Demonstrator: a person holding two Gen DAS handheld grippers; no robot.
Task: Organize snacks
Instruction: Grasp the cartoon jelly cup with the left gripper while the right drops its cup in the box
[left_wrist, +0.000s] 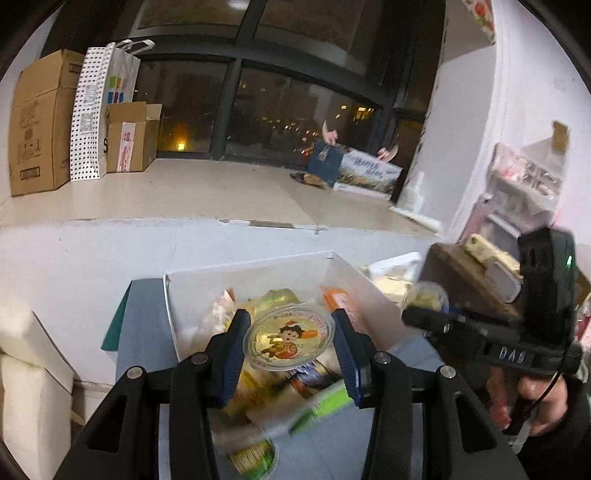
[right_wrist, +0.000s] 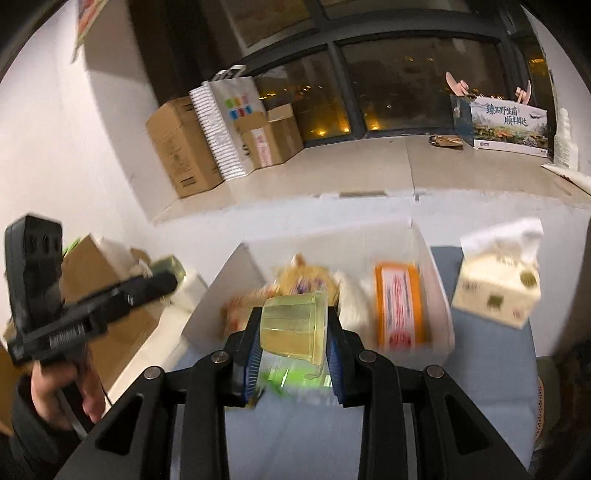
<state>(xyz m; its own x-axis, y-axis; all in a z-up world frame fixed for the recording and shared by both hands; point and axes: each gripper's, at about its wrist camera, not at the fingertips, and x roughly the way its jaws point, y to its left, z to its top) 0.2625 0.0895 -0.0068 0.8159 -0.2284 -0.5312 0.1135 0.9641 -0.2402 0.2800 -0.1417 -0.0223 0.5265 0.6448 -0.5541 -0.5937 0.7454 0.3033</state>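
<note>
Two jelly cups hang clamped in our grippers, the left gripper (left_wrist: 290, 341) pinching one jelly cup (left_wrist: 288, 341) lid-up and the right gripper (right_wrist: 293, 332) squeezing another cup (right_wrist: 293, 325) sideways, both above the white box (right_wrist: 436, 280) of snacks at the desk's (right_wrist: 491, 354) far edge.

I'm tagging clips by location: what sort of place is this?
Probably a home or flat, not a shop: cardboard boxes stacked by a big dark window with city lights, a tissue box, and a white bin of mixed snacks.
</note>
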